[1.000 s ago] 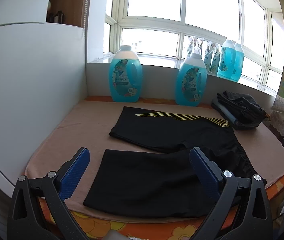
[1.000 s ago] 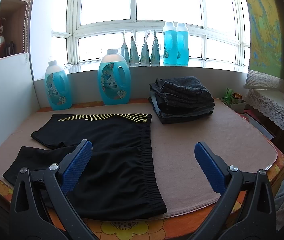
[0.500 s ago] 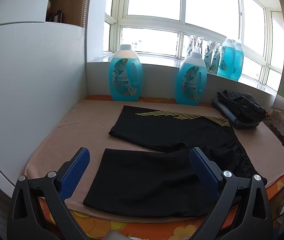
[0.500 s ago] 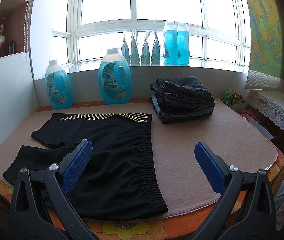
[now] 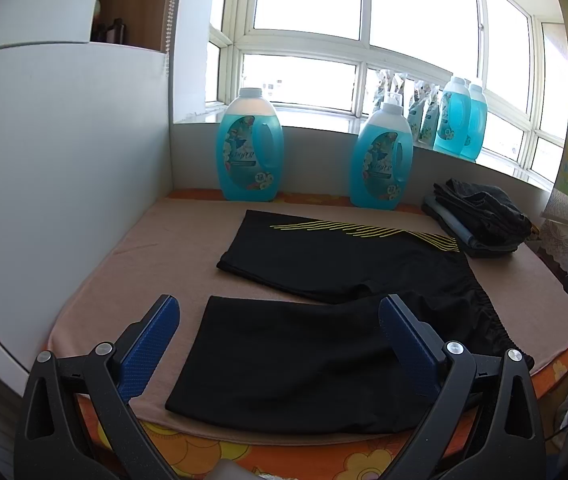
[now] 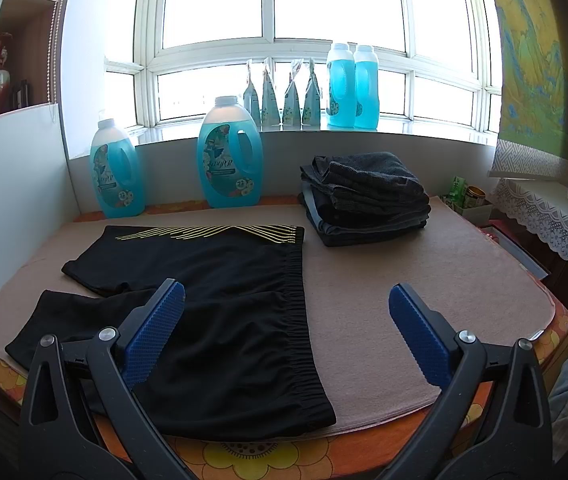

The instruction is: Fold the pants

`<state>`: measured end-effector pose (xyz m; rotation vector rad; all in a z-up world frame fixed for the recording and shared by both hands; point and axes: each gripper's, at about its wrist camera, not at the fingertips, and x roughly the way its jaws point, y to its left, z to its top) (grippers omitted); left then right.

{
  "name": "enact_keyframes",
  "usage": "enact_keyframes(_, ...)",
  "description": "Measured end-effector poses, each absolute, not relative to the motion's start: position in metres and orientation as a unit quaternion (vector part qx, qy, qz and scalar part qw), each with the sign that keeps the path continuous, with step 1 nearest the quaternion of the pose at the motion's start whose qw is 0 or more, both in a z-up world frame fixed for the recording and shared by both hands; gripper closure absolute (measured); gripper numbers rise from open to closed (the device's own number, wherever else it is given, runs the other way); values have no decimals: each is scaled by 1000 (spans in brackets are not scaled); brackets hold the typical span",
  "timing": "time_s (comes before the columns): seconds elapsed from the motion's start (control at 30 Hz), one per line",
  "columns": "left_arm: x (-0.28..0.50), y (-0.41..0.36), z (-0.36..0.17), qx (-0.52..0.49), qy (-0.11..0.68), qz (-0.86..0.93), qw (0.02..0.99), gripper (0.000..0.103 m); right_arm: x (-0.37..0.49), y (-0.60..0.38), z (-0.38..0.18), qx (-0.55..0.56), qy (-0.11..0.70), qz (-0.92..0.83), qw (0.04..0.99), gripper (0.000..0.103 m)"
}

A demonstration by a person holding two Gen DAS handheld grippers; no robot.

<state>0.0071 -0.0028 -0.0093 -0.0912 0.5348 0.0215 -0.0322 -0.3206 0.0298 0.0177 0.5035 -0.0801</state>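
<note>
Across the beige-padded bench (image 6: 404,280), black shorts (image 6: 223,280) lie flat and unfolded, waistband toward the middle, both legs running toward the left edge. At the front edge the left gripper (image 5: 279,336) hangs above the nearer leg, jaws spread wide and holding nothing. The right gripper (image 6: 284,320), equally wide and empty, straddles the waistband's near end, its left finger over the fabric, its right over bare pad.

Home: windowsill detergent bottles (image 6: 229,152), folded clothes (image 6: 364,196)

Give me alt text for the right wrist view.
Black shorts lie flat on a tan mat, unfolded, in front of the open right gripper. Behind sit folded clothes and blue bottles under a window.
</note>
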Motion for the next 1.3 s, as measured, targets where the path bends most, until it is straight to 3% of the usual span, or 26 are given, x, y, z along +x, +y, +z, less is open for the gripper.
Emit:
enact_keyframes(1.0,16,7,-36,-39,304,-7,952,4,-28,-318,11,-9,266,-12,964,0)
enact_keyframes(1.2,19,23,-51,-44,328,-6,944,20,-24,-314,5,-34,274,12,961,0)
enact_keyframes(1.3,18,33,-56,-49,334,-9,941,35,-22,-310,0,-52,280,21,958,0)
